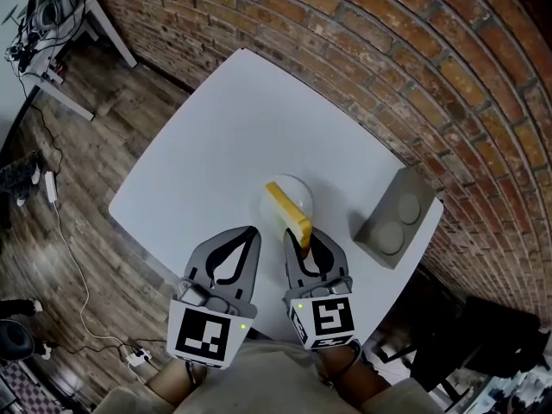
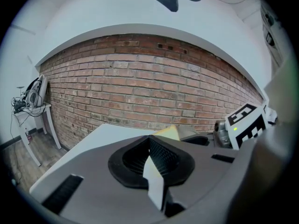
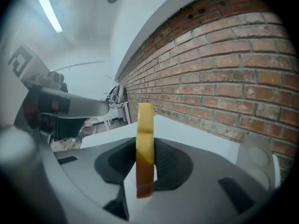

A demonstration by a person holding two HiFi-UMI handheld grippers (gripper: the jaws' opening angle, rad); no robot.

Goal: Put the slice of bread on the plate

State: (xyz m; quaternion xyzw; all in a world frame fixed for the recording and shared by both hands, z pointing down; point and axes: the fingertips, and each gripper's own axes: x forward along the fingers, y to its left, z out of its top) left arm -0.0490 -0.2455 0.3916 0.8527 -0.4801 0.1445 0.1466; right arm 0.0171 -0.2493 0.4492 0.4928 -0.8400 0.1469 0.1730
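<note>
A yellow-crusted slice of bread (image 1: 288, 210) stands on edge between the jaws of my right gripper (image 1: 298, 236), which is shut on it. The slice hangs over the near part of a round white plate (image 1: 297, 183) in the middle of the white table (image 1: 216, 136). In the right gripper view the slice (image 3: 145, 143) is upright, clamped by the gripper (image 3: 145, 171). My left gripper (image 1: 247, 235) sits just left of the right one, near the table's front edge, shut with nothing in it. In its own view the left gripper (image 2: 150, 143) has its pads meeting, and the bread (image 2: 171, 132) peeks over them.
A grey two-slot toaster (image 1: 392, 216) stands at the table's right corner, close to the brick wall (image 1: 388, 50). A small white side table with cables (image 1: 60, 33) stands at the far left on the wooden floor. A power cable (image 1: 73, 257) runs along the floor.
</note>
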